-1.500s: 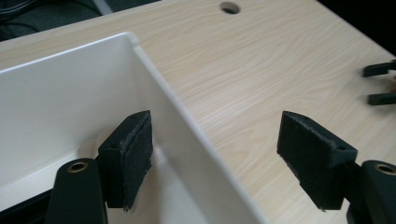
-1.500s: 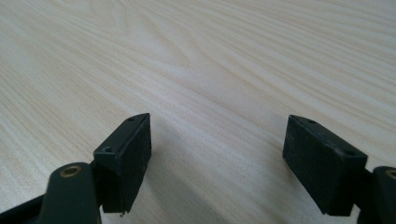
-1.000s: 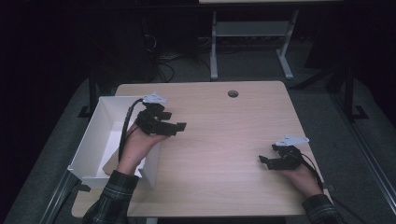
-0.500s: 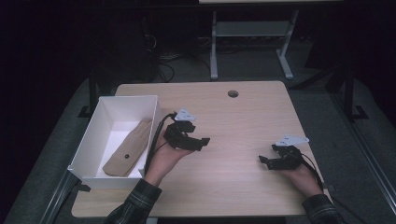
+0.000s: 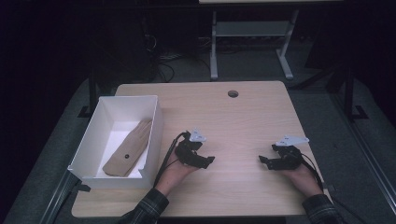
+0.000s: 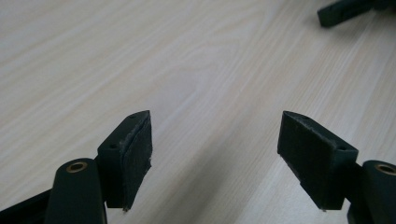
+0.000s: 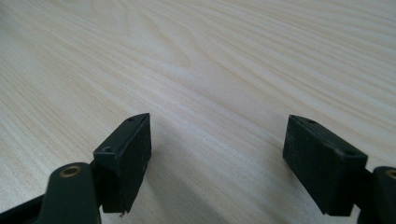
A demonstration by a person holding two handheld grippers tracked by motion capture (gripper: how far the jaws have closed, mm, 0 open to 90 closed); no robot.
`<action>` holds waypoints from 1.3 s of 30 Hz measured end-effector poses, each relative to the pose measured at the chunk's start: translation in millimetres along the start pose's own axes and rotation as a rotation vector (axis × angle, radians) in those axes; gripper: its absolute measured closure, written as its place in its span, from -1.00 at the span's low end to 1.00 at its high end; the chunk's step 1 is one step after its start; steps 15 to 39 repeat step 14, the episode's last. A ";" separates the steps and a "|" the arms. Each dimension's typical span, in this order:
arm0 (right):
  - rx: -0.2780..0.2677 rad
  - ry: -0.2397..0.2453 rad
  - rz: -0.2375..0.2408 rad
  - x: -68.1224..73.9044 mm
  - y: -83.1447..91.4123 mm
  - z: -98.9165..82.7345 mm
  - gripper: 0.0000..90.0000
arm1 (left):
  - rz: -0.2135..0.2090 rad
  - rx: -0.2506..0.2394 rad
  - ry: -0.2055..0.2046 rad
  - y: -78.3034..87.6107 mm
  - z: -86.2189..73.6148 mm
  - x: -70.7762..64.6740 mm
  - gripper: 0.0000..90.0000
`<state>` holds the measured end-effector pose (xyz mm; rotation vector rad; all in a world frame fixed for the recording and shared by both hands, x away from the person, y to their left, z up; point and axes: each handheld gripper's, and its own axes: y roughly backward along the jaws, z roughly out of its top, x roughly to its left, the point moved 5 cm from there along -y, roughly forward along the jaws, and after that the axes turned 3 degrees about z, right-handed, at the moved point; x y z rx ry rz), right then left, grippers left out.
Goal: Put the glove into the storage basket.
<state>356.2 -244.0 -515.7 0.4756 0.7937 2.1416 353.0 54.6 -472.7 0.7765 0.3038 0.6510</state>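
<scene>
high view: above, facing forward-down, far | gripper views: close, low over table (image 5: 243, 121) | shared: wood tabletop

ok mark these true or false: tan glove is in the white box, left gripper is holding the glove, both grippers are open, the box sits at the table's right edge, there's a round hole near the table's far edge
1. The tan fabric glove lies inside the white rectangular box. True.
2. The left gripper holds the glove. False: its jaws are empty, over bare wood.
3. Both grippers are open. True: the right gripper also has its jaws apart with nothing between.
4. The box sits at the right edge of the light wooden table. False: it sits at the left edge.
5. A round hole lies near the table's far edge. True.
</scene>
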 end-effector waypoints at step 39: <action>-0.002 0.001 0.001 0.1 -0.1 0.1 -0.48 | -0.001 0.100 -0.066 -21.9 -21.4 -2.3 -0.52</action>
